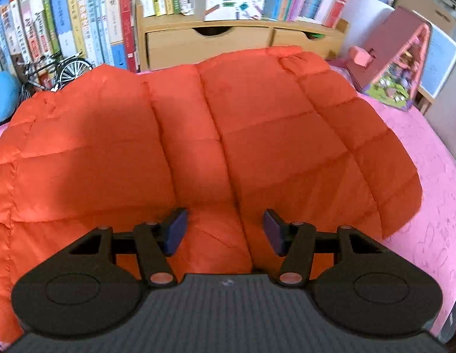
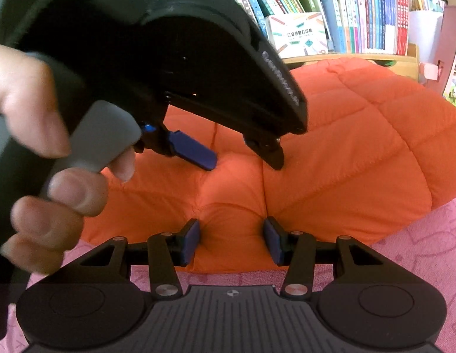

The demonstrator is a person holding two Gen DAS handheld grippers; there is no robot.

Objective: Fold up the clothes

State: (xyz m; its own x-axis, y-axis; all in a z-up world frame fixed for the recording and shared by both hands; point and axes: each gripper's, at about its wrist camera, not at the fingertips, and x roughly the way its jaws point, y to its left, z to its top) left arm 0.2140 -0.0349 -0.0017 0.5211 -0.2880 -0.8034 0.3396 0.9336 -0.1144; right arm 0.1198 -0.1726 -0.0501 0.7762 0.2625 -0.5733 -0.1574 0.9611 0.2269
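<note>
An orange quilted puffer jacket [image 1: 228, 135] lies spread over a pink cloth surface [image 1: 434, 194]. My left gripper [image 1: 225, 229] is open just above the jacket's middle seam, and nothing sits between its blue pads [image 1: 176, 231]. The right wrist view shows the same jacket [image 2: 345, 153], with my right gripper [image 2: 231, 241] open at its near edge, straddling a puffed fold. In that view a person's hand [image 2: 51, 176] holds the left gripper [image 2: 239, 158], tilted down toward the jacket.
Behind the jacket stand a bookshelf with several books [image 1: 80, 23] and wooden drawers [image 1: 210, 44]. A toy bicycle [image 1: 60, 70] and a blue plush [image 1: 1, 94] sit at the back left. A pink toy house [image 1: 404, 58] stands at the back right.
</note>
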